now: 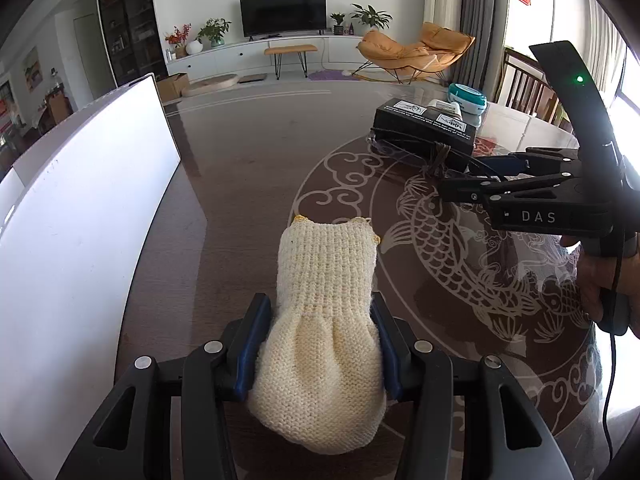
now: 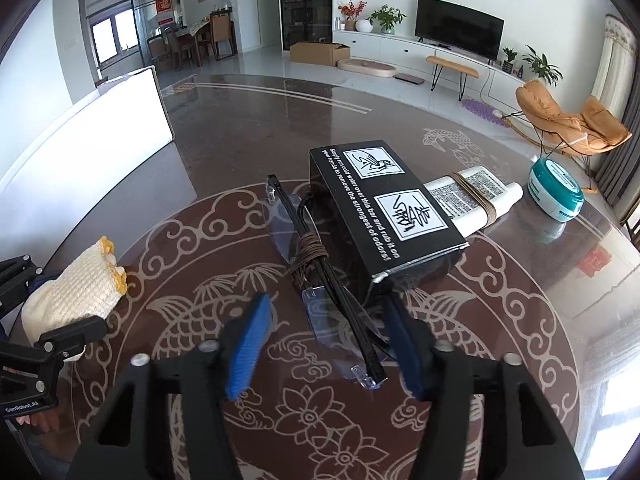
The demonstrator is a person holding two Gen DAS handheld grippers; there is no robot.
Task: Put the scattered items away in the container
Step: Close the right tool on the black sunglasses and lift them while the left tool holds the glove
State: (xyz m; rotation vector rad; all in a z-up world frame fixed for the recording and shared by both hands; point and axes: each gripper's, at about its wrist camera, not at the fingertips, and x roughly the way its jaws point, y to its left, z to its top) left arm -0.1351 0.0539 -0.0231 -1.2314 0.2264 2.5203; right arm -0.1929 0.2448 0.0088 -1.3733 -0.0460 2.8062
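Dark glass tabletop [image 2: 500,320] with carp motif; white container [image 1: 80,220] at its left edge; left gripper [image 1: 320,340] clamped on knitted glove [image 1: 324,320], container just leftward; right gripper [image 2: 328,344] straddles folded glasses [image 2: 340,308] lengthwise, pads seemingly apart.

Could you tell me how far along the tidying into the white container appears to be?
Nothing looks put away yet. The left hand-held gripper is shut on the knitted glove, beside the white container. The right hand-held gripper straddles the glasses. The black box, tube and teal jar remain on the table.
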